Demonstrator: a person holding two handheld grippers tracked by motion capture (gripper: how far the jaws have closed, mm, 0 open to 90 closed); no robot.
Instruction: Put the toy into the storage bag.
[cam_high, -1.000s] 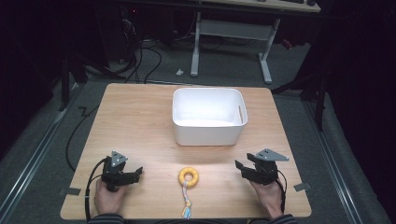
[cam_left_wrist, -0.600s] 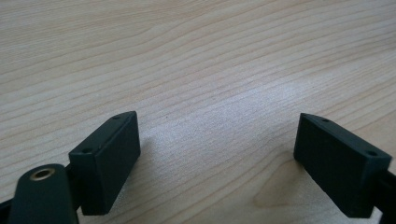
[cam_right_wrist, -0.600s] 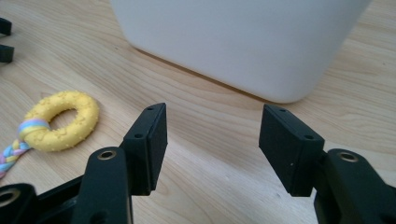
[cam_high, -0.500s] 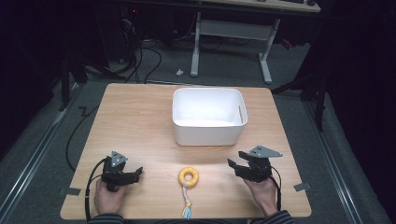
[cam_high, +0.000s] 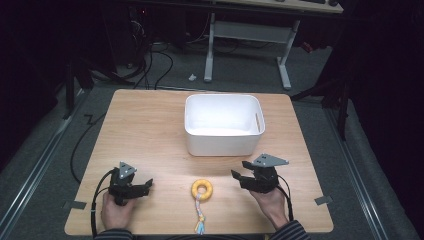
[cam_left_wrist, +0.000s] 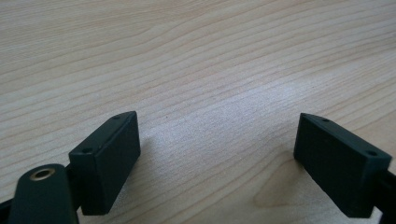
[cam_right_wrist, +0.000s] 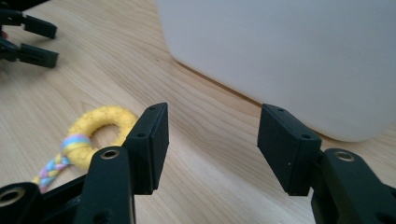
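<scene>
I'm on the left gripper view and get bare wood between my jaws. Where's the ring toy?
Observer: The ring toy lies near the table's front edge, midway between the left tool and the right tool, its rope tail pointing at you.
Operator: Does the right tool have it?
Observer: No. The right tool's jaws stand open with nothing between them, and the ring lies off to their side, untouched.

Open hand-held gripper (cam_left_wrist: 217, 154) over table (cam_left_wrist: 196, 56)
</scene>
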